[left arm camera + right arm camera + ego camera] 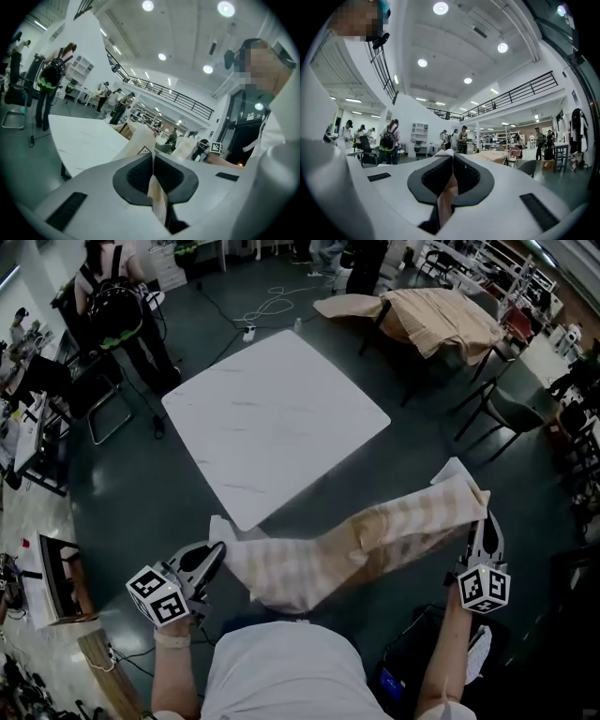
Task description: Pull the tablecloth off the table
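The beige checked tablecloth (356, 545) hangs stretched in the air between my two grippers, fully off the white marble-look table (272, 418). My left gripper (216, 554) is shut on the cloth's left corner, near the table's near corner. My right gripper (478, 521) is shut on the cloth's right corner, out over the dark floor. In the left gripper view a strip of tablecloth (157, 197) is pinched between the dark pads. The right gripper view shows the tablecloth (446, 197) clamped between its pads too.
A second table (441, 320) draped in a beige cloth stands at the back right, with chairs (511, 413) beside it. A person (117, 310) with a backpack stands at the back left near desks. Cables (267, 310) lie on the dark floor behind the table.
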A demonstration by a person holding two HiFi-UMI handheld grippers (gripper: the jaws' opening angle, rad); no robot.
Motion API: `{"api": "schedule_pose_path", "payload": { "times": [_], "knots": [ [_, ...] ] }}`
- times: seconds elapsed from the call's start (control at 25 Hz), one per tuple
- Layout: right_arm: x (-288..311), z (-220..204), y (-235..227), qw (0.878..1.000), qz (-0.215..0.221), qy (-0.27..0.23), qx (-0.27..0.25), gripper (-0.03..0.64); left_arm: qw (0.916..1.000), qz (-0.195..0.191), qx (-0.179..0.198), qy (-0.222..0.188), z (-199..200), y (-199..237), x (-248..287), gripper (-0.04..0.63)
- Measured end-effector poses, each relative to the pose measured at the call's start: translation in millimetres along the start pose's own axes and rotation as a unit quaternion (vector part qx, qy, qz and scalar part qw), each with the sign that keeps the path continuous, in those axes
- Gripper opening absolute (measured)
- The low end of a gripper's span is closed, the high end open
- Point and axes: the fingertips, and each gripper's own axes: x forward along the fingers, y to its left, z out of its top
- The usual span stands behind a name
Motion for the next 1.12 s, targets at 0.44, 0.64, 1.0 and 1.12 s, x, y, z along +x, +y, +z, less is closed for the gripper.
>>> {"api": "schedule_pose_path", "payload": {
  "times": [0.44, 0.64, 1.0, 1.12],
  "knots": [
    [-34, 42, 33, 0.997, -0.062, -0.030, -0.024, 0.031, 0.9815, -0.166, 0.083, 0.046, 40, -53, 104, 0.011],
    [-46, 65, 51, 0.994, -0.092, -0.043, -0.033, 0.031, 0.9654, -0.221, 0.133, 0.039, 70, -85, 144, 0.011],
    [-101, 88, 56, 0.990, -0.123, -0.057, -0.028, 0.031, 0.9527, -0.278, 0.123, -0.007, 81, -166, 199, 0.011],
    [-110, 93, 61, 0.988, -0.137, -0.064, -0.021, 0.031, 0.9498, -0.280, 0.136, -0.026, 89, -179, 209, 0.011]
  ]
}}
